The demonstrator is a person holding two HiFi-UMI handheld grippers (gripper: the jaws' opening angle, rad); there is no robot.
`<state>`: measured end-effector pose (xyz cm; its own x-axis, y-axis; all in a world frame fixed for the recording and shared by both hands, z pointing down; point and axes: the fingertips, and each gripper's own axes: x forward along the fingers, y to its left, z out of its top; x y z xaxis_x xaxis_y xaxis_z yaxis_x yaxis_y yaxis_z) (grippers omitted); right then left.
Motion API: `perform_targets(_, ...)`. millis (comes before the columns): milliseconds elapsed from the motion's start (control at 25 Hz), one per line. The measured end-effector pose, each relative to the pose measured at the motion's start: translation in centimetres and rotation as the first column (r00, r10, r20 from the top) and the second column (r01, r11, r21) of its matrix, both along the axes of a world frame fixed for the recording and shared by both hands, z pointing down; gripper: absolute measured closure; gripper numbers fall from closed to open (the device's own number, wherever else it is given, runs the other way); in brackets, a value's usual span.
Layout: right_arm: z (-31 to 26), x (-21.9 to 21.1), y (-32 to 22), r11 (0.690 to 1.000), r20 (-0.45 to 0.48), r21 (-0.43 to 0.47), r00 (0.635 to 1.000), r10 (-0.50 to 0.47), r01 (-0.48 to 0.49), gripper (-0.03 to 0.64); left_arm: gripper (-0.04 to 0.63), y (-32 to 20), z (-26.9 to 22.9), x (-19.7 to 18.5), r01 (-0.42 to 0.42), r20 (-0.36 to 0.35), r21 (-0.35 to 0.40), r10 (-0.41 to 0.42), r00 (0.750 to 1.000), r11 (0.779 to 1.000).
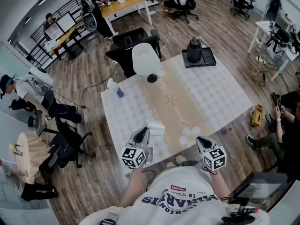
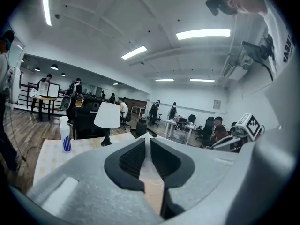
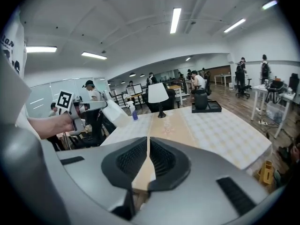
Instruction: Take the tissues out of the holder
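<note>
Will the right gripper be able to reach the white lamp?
Probably yes: only bare runner lies between the right gripper and the lamp. The lamp stands at the far end, so it's a stretch.

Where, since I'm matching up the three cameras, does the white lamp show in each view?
Head view: the white lamp stands upper centre, near the table's far edge.
Left gripper view: left of centre, mid-height.
Right gripper view: centre, slightly above the middle.
Shared landmark: the blue-striped spray bottle, left of the lamp in all three views.
</note>
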<state>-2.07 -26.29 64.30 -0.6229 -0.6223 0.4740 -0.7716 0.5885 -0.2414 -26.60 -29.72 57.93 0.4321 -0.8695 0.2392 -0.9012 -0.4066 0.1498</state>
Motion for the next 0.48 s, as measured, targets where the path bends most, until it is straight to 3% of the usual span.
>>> perform_targets(280, -0.3, 6.0, 2.1, 0.983, -0.004, -0.004, 0.983, 0.185, -0.185, 0.606, 0.557, -5.2, 4.6, 4.4, -0.099, -0.008, -0.070, 0.099, 0.995, 0.993)
perform_targets(480, -0.2, 8.4, 3.8, 0.966, -0.013, -0.020, 0.967, 0.256, -0.256, 0.607, 0.557, -8.0, 8.3, 8.4, -0.150, 0.001, -0.119, 0.151, 0.989, 0.982)
